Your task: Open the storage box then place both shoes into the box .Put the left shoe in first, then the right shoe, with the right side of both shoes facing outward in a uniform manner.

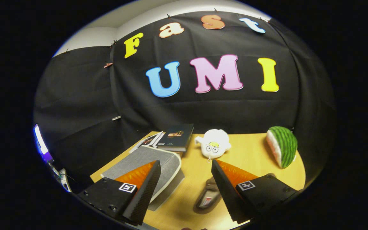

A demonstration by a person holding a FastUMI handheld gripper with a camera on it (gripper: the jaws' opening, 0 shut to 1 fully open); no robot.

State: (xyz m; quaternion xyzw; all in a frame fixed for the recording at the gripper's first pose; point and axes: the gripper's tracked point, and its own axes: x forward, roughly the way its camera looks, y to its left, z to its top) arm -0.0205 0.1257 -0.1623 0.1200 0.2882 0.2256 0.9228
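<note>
**Claw held wide above the table, nothing in its grasp**

From where I stand, the gripper point(185, 166) hangs over a light wooden table point(251, 153) with its two fingers spread far apart and nothing between them but bare tabletop.

Furthest left, off the table's edge, a lit screen point(40, 143) glows against the dark cloth wall. Next comes the grey storage box point(149, 159), lying flat with its pale-edged lid shut; the left finger point(144, 191) hangs in front of it and hides part of its near side. Just beyond the box, at the table's back edge, lie an open magazine point(147, 140) and a dark book point(177, 137), side by side and touching.

Toward the middle, a white plush toy point(214, 143) sits beyond the gap between the fingers. Nearer, just inside the right finger point(224, 188), lies one shoe point(208, 196), partly hidden behind that finger. Which shoe of the pair it is, I cannot tell.

Far right, a watermelon-slice toy point(283, 145) stands by the table's edge, well apart from the rest.
</note>
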